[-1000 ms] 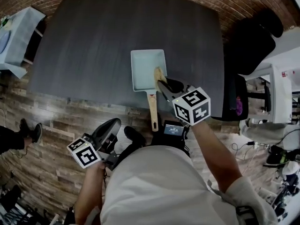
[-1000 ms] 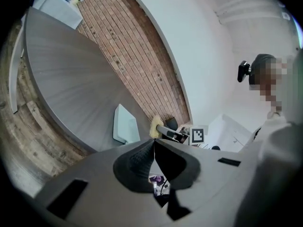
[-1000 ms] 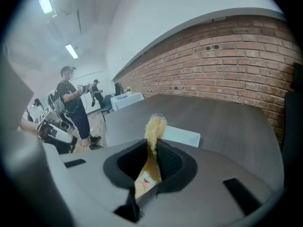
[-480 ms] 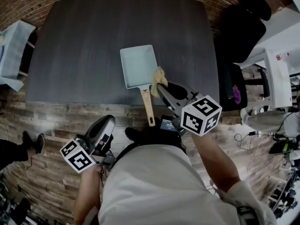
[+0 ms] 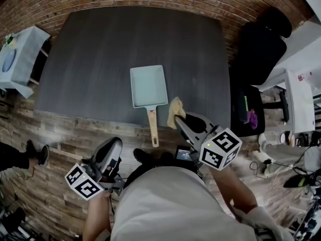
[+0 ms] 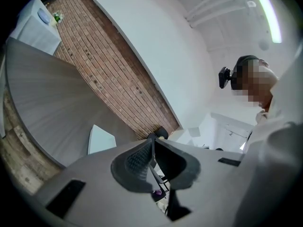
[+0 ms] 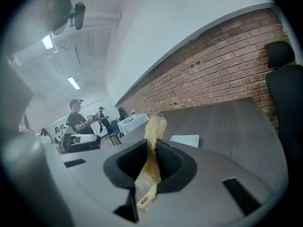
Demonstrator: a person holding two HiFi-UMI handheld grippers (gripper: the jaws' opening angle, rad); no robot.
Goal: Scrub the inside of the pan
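Left of the right hand-held gripper [image 5: 176, 120], tight on yellow cloth [image 5: 175, 109]: pan [image 5: 148, 86], apart.

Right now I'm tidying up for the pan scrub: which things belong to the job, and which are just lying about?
Job: pan; yellow cloth, pinched in right tongs; left tongs, shut, empty.
Lying about: office chair; cloth-covered side table.

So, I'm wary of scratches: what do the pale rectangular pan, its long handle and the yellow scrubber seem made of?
Pale blue-green rectangular pan: likely coated metal, an even matte colour. Its long handle: bare light wood, tan and unpainted. Yellow scrubber: soft fibrous cloth or sponge, with a frayed, floppy tip.
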